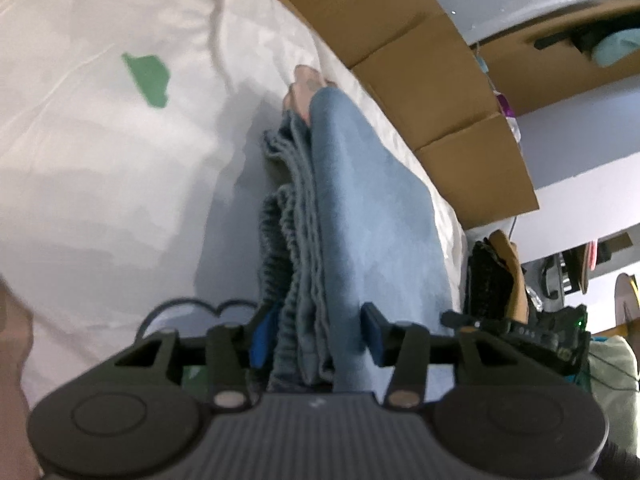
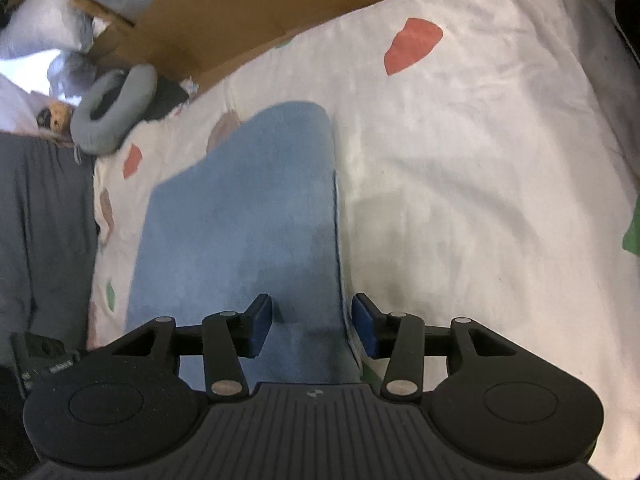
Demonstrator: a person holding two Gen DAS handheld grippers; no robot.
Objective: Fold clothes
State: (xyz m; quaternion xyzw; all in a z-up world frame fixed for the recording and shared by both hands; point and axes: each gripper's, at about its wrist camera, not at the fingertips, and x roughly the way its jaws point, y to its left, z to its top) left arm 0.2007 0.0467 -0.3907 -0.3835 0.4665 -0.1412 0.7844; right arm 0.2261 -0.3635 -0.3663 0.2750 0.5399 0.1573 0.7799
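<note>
A blue garment (image 1: pixel 360 208) lies folded in several layers on the white bedsheet (image 1: pixel 100 160), its ribbed hem edges stacked on the left side. My left gripper (image 1: pixel 316 338) straddles its near end; the jaws stand apart with the layers between them and the pads do not visibly squeeze the cloth. In the right wrist view the same blue garment (image 2: pixel 248 216) lies flat on the sheet (image 2: pixel 460 160). My right gripper (image 2: pixel 312 330) hovers open over its near right edge with nothing gripped.
Brown cardboard (image 1: pixel 420 72) (image 2: pixel 240 12) lines the far side of the bed. A grey neck pillow (image 2: pixel 116 108) and dark grey fabric (image 2: pixel 44 220) lie off the bed's left edge. Dark clutter (image 1: pixel 496 280) sits beyond the bed in the left wrist view.
</note>
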